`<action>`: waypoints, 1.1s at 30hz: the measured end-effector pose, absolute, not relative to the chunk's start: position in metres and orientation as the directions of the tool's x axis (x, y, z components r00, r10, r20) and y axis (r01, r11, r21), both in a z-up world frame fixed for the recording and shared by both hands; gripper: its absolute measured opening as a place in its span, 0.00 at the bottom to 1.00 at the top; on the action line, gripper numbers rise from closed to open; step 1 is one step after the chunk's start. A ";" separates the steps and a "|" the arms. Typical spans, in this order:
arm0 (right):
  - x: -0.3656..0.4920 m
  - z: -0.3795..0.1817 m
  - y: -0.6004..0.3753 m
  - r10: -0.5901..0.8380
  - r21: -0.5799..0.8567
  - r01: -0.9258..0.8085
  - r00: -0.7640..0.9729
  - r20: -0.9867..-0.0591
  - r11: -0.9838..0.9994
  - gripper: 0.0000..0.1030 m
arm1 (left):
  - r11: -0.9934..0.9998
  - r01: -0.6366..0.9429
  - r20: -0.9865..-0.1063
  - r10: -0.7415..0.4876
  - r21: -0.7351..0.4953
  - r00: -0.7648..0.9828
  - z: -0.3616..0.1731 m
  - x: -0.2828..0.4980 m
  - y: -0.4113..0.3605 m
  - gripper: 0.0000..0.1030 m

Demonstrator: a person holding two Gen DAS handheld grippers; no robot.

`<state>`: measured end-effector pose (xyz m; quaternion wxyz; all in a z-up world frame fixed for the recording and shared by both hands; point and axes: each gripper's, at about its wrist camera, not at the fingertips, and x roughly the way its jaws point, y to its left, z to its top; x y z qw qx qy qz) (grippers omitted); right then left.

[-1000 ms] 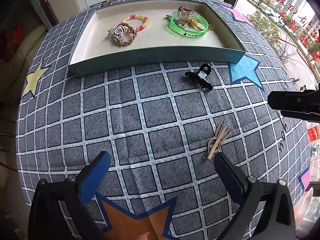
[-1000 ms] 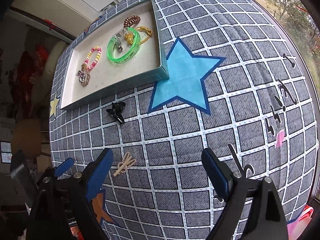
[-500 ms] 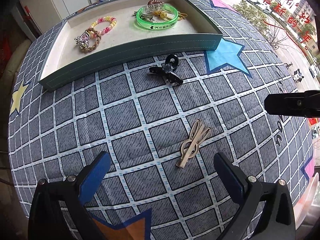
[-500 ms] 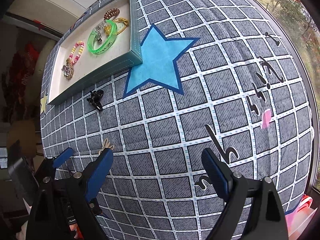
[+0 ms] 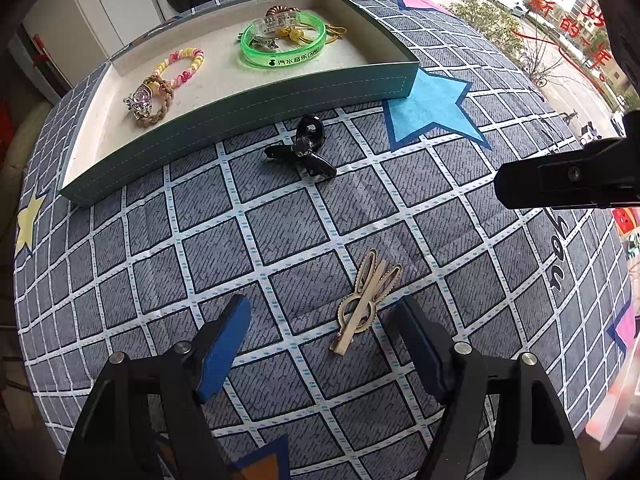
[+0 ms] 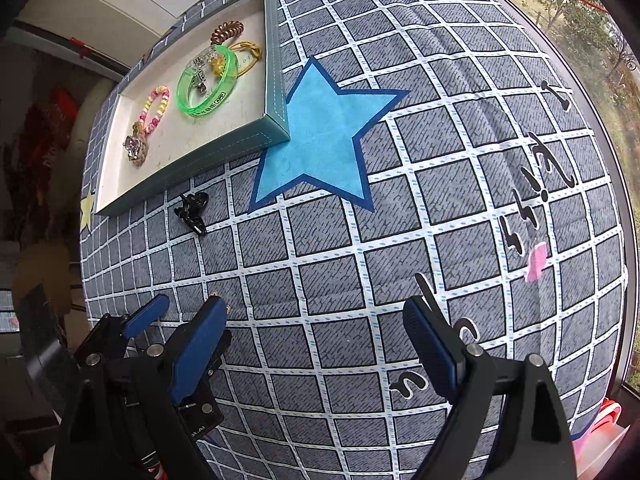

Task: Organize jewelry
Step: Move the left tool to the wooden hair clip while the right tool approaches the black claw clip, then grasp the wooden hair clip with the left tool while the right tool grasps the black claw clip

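A gold hair clip [image 5: 366, 298] lies on the grey checked cloth, just ahead of and between the open jaws of my left gripper [image 5: 328, 344]. A black claw clip [image 5: 306, 152] lies farther on, beside the front wall of the teal tray [image 5: 240, 120]; it also shows in the right wrist view [image 6: 193, 211]. The tray [image 6: 276, 80] holds a green bangle [image 5: 282, 46], a pink-yellow bead bracelet [image 5: 184, 66], a braided band with a charm [image 5: 146, 100] and other pieces. My right gripper [image 6: 316, 344] is open and empty over bare cloth, to the right of the left gripper [image 6: 140, 320].
The cloth has a blue star [image 5: 432, 108] at the tray's right corner and an orange star [image 5: 264, 464] near me. The right gripper's body [image 5: 568, 180] juts in at the right of the left wrist view. A window and street lie beyond the right edge.
My left gripper has moved forward and right, so the gold clip now lies between its jaws. The right gripper has shifted slightly; its jaws stay open.
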<state>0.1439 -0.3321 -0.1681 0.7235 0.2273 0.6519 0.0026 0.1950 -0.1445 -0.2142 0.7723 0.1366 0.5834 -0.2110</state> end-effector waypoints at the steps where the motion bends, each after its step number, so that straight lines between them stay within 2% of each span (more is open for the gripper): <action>1: 0.146 -0.169 -0.330 0.301 0.332 0.290 0.149 -0.942 0.898 0.89 | 0.872 0.488 -0.958 -0.168 -0.035 0.232 -0.215 0.194 -0.149 0.80; 7: 0.153 -0.170 -0.323 0.302 0.331 0.267 0.145 -0.942 0.905 0.89 | 0.861 0.507 -0.952 -0.187 -0.041 0.240 -0.209 0.186 -0.152 0.60; 9: 0.155 -0.170 -0.321 0.302 0.331 0.263 0.144 -0.942 0.906 0.89 | 0.855 0.517 -0.950 -0.195 -0.044 0.242 -0.206 0.183 -0.154 0.43; 12: 0.159 -0.171 -0.318 0.303 0.331 0.251 0.143 -0.942 0.910 0.89 | 0.854 0.517 -0.949 -0.206 -0.055 0.239 -0.200 0.184 -0.150 0.30; 21: 0.176 -0.169 -0.300 0.306 0.330 0.189 0.144 -0.941 0.925 0.89 | 0.884 0.447 -0.941 -0.259 -0.139 0.219 -0.197 0.184 -0.127 0.29; 33: 0.211 -0.170 -0.249 0.278 0.282 0.005 0.151 -0.949 0.959 0.89 | 0.903 0.400 -0.937 -0.266 -0.159 0.228 -0.189 0.186 -0.090 0.29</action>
